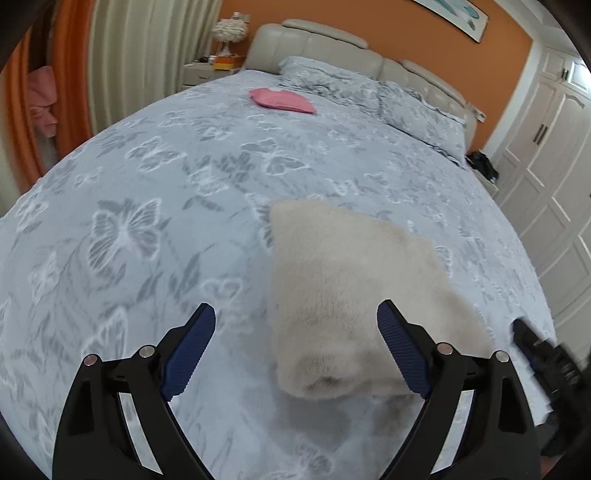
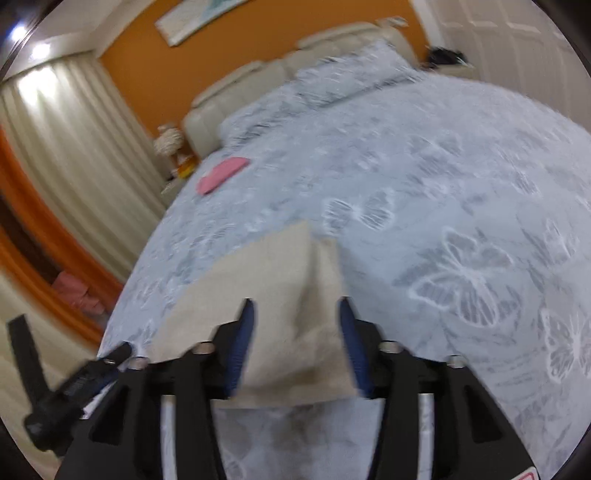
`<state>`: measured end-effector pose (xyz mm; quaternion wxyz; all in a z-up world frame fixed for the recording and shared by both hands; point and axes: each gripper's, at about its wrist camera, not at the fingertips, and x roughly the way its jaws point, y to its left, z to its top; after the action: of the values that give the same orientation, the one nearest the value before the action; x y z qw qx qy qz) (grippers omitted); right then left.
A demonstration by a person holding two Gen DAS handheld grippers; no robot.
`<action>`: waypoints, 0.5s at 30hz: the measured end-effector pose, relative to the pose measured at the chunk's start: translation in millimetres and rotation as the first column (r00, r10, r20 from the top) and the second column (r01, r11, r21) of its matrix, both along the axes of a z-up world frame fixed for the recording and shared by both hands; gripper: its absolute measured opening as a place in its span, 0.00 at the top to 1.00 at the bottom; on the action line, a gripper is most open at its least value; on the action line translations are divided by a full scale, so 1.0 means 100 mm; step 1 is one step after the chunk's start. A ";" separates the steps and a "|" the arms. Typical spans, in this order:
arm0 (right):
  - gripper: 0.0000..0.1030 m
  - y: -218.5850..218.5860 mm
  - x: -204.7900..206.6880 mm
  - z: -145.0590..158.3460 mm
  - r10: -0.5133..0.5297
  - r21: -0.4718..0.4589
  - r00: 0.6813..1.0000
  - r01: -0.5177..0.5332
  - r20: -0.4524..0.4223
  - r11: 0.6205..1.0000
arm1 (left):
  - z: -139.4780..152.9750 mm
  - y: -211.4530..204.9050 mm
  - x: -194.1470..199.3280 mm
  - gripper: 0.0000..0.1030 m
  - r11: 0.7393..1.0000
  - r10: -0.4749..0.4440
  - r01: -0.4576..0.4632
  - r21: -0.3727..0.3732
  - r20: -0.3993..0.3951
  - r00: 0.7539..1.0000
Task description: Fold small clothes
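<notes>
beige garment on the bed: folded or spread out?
Folded. The beige garment is a compact stack with a doubled, rounded edge at its near end; the right wrist view shows layered edges. It lies on the butterfly bedspread.

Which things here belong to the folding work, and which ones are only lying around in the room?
Belong to the job:
- beige garment, folded on the bed
- pink garment, folded near the pillows
- left gripper, jaws open
- right gripper, around the beige garment's edge

Just lying about:
- lamp on the nightstand
- dark item beside the wardrobe
- curtains
</notes>
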<state>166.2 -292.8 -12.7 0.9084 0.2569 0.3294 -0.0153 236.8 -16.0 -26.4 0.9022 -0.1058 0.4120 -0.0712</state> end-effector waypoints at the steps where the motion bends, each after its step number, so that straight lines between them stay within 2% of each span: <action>1: 0.76 0.06 0.01 0.01 0.028 -0.004 1.000 -0.028 0.007 1.000 | -0.03 -0.03 -0.01 0.16 1.000 -0.001 0.001 0.013 0.000 1.000; 3: 0.96 0.27 0.13 -0.08 0.122 -0.012 0.992 -0.122 -0.024 0.992 | -0.11 -0.13 -0.02 0.16 0.998 -0.023 0.023 0.064 -0.004 1.000; 4: 0.99 0.40 0.23 -0.21 0.168 -0.022 0.983 -0.170 -0.070 0.985 | -0.18 -0.17 -0.02 0.16 0.995 -0.028 0.029 0.091 -0.013 1.000; 7: 1.00 0.54 0.47 -0.62 0.196 -0.046 0.953 -0.211 -0.230 0.976 | -0.39 -0.23 -0.01 0.16 0.990 -0.019 0.027 0.139 -0.058 0.998; 8: 1.00 0.54 0.56 -0.82 0.189 -0.031 0.933 -0.208 -0.306 0.978 | -0.46 -0.22 0.00 0.14 0.989 -0.019 0.030 0.145 -0.075 0.997; 9: 1.00 0.49 0.58 -0.97 0.181 0.028 0.926 -0.182 -0.333 0.983 | -0.55 -0.22 0.02 0.14 0.988 -0.022 0.037 0.151 -0.103 0.994; 11: 1.00 0.42 0.59 -1.05 0.164 0.116 0.929 -0.132 -0.333 0.984 | -0.66 -0.21 0.04 0.13 0.988 -0.019 0.039 0.148 -0.137 0.990; 15: 1.00 0.48 0.62 -1.02 0.156 0.072 0.924 -0.140 -0.349 0.988 | -0.71 -0.22 0.08 0.11 0.986 -0.014 0.038 0.163 -0.149 0.989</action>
<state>228.1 -245.0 -114.6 0.8268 0.2448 0.5062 0.0149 244.6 -38.2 -97.7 0.8740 -0.0301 0.4832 -0.0406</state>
